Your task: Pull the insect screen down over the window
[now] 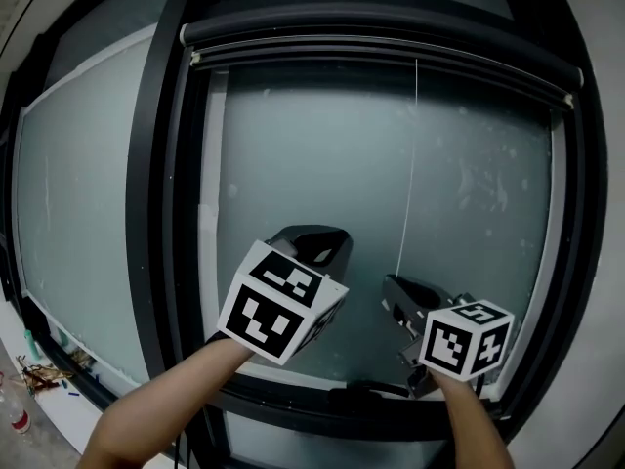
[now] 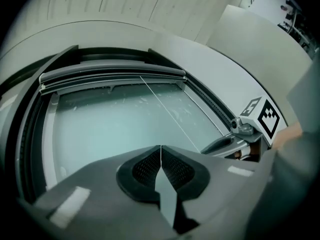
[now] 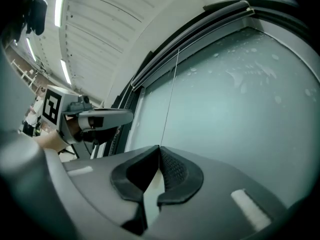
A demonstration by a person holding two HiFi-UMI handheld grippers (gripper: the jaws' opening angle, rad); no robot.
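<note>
Right now, your left gripper has its fingers pressed together on nothing, and it is held up in front of the glass, near the lower edge of the window frame. Your right gripper is just beside it on the right. Its fingers are closed together on the bottom end of the thin pull cord. The cord runs straight up to the insect screen, which sits rolled up along the frame's top edge, so the pane beneath it is uncovered.
</note>
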